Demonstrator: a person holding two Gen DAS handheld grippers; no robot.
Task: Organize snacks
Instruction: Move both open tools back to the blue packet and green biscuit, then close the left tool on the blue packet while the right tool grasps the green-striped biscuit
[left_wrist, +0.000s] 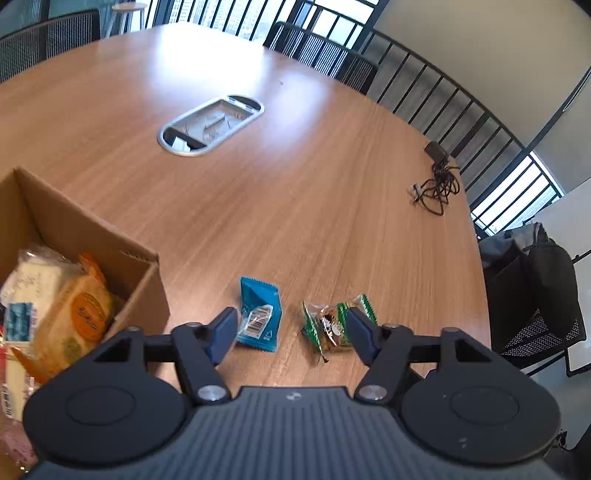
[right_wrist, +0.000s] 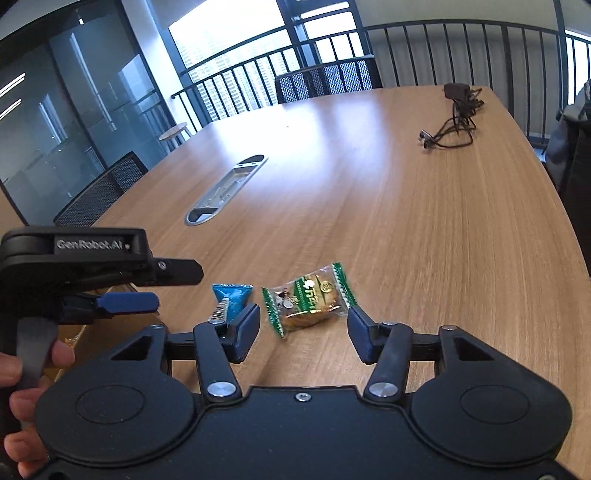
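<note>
While both tongs, left (left_wrist: 291, 334) and right (right_wrist: 303, 334), are gaping empty, two snacks, blue (left_wrist: 258, 314) and green (right_wrist: 308, 297), are lying near the surface's (left_wrist: 295, 184) front edge.

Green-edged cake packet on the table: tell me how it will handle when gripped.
The green-edged packet looks light. Its clear film is probably slippery and crinkly. The cake inside seems soft, so a hard squeeze may crush it.

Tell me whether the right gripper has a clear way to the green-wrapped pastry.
Probably yes. The right gripper stands open just short of the green-wrapped pastry, which lies flat on the table with nothing between; the blue packet lies apart, beside it.
</note>
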